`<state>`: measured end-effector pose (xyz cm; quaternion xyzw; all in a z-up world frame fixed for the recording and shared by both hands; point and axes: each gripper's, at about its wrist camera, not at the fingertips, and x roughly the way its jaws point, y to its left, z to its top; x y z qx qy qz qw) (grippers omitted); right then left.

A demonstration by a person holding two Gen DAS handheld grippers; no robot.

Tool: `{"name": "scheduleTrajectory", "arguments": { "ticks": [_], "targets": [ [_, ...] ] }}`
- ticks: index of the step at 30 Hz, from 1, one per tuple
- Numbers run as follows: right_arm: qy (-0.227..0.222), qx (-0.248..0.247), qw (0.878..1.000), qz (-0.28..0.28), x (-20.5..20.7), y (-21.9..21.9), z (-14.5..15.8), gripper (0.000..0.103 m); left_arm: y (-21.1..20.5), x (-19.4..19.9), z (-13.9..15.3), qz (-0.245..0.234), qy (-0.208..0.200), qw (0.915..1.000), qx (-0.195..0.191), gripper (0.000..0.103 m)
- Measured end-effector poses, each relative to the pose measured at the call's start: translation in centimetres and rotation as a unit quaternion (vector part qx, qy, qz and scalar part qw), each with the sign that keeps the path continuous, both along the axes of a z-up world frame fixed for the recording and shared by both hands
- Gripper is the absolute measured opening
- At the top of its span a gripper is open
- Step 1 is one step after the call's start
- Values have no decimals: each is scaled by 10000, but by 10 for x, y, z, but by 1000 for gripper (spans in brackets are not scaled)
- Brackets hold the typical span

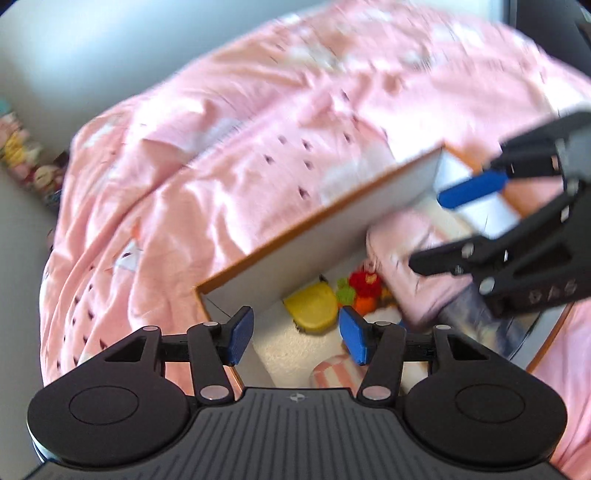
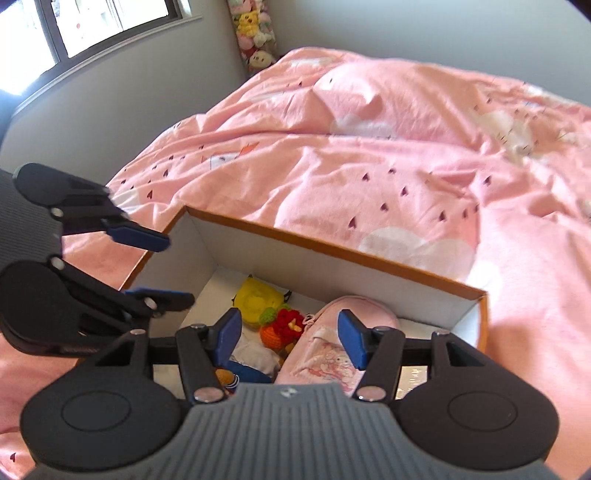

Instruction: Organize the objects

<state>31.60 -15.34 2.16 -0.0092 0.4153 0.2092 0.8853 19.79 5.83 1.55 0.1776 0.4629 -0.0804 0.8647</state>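
Your left gripper [image 1: 295,334] and right gripper [image 2: 288,338] hover released above the box [image 2: 332,251] on the bed; pink pouch [image 2: 325,354], yellow toy [image 2: 256,297] and crocheted toy [image 2: 280,325] lie inside it, likely near done.

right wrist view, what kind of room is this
Most likely a child's bedroom: a bed under a pink printed duvet, plush toys stacked in the corner by the window, and a box of small toys set on the bed.
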Motion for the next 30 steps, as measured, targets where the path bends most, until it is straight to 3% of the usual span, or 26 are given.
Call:
{"name": "scheduleTrajectory", "arguments": {
  "ticks": [1,5,12,17,22,26,30],
  "targets": [
    [-162,-75,9998,-49,-9,-1,7,62,-3,8,11,152,-172,9996,-164,66],
    [-864,-206,9953,-388,-48,-8,29,69,-30,-31,36,718,-956,9918,-458,72],
    [-1548,-204,9836,-907,-120,-15,42,79,-31,-70,51,1526,-1788,9665,-1028,81],
    [-1977,-85,9706,-1372,-165,-18,41,84,-37,-105,44,1874,-2377,9508,-666,87],
    [-2084,-149,9660,-1522,-190,-14,33,89,-43,-123,25,2067,-2520,9431,-663,88],
    [-1943,1,9668,-1661,-199,-14,18,94,-50,-126,7,2152,-2382,9455,-544,88],
    [-1843,-293,9655,-1819,-200,-11,1,96,-49,-126,-5,2208,-2267,9455,-763,88]
  ]
}}
